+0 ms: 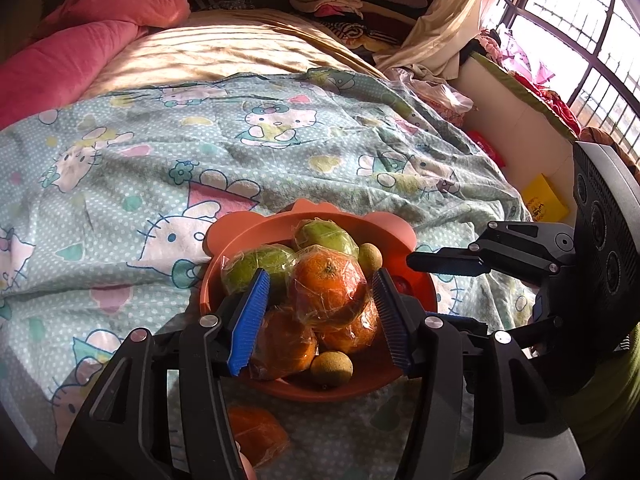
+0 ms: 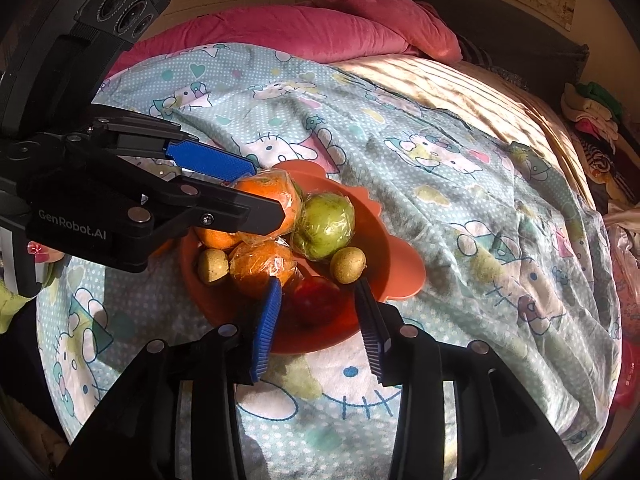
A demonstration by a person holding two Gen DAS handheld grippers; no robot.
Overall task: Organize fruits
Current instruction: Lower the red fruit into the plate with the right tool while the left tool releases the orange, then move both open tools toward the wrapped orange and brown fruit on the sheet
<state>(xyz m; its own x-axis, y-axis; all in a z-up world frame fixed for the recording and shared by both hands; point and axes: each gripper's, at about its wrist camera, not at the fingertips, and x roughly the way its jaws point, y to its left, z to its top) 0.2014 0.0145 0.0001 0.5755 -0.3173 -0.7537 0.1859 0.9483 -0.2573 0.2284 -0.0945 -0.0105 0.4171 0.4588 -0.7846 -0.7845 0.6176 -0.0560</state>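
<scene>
Two grippers hang over the same salmon-pink, ear-rimmed plastic bowl, which sits on the teal cartoon-print bedsheet, and nearly all the fruit is already heaped inside it.

Your left gripper stands part-spread around the topmost film-wrapped orange, which is perched on two other wrapped oranges. Its blue ribbed pads sit either side of that fruit, but you cannot tell from here whether they press on the film or merely flank it. The fruit rests on the pile, so it looks freshly placed rather than carried.

Your right gripper is likewise part-spread at the near rim, its pads bracketing a dark red apple that lies low in the bowl, with a visible gap on the right pad's side; nothing is pinched.

Two wrapped green apples occupy the far side, and two small tan round fruits sit at the edges. One wrapped orange lies outside on the sheet, near and left of the bowl, beneath your left gripper.
</scene>
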